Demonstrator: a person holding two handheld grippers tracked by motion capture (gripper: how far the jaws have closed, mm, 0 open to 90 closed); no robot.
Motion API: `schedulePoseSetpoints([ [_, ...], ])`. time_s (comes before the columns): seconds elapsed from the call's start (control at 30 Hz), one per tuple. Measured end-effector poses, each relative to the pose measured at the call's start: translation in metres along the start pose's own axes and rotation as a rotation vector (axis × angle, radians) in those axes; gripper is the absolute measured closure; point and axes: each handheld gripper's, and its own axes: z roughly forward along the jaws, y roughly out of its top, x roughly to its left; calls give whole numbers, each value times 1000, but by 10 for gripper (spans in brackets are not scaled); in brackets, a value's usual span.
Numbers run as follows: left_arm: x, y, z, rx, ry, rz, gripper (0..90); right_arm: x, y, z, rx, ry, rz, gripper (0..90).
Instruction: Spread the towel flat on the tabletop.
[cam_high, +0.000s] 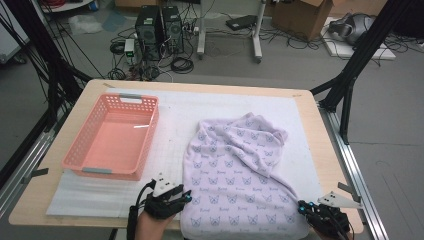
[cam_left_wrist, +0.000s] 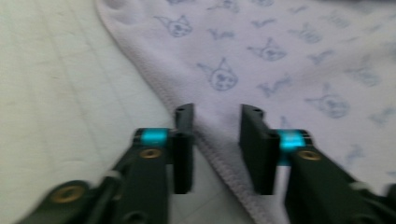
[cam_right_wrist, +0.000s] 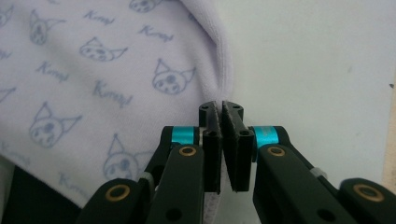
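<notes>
Getting hold of the near corners of the purple towel (cam_high: 235, 170) lying flat on the white mat (cam_high: 172, 120) (beside the pink basket (cam_high: 112, 135)). Right gripper (cam_right_wrist: 223, 108) pinching the towel's edge tight, left gripper (cam_left_wrist: 215, 114) spread, hem lying between the jaws, not squeezed. Next, probably needing the left one closing on that hem before lifting.

Lilac towel (cam_high: 240, 175) spread on table (cam_high: 310, 125), pink basket (cam_high: 112, 137) left, both tongs (cam_high: 186, 196) (cam_high: 303, 206) at near edge.
</notes>
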Motion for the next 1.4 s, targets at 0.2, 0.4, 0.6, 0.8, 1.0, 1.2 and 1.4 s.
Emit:
schedulePoseSetpoints([
  [0.2,1,-10,-19,22,-5,-17,874,7,-16,-19,35,46,-24,868],
  [0.4,5,-15,-30,-34,-23,-27,735,10,-17,-25,-3,97,-12,715],
  [0.6,15,-12,-23,-104,-46,-56,578,-2,0,-12,-99,34,33,706],
  [0.8,22,-4,-18,-136,-68,-55,538,-7,27,17,-128,60,72,658],
  [1.0,27,8,-11,-132,-72,-63,506,7,47,49,-73,100,47,611],
  [1.2,26,6,-11,-132,-76,-66,507,13,47,52,-54,97,-47,841],
  [1.4,28,7,-9,-143,-79,-84,510,-13,38,40,-33,-154,-38,859],
])
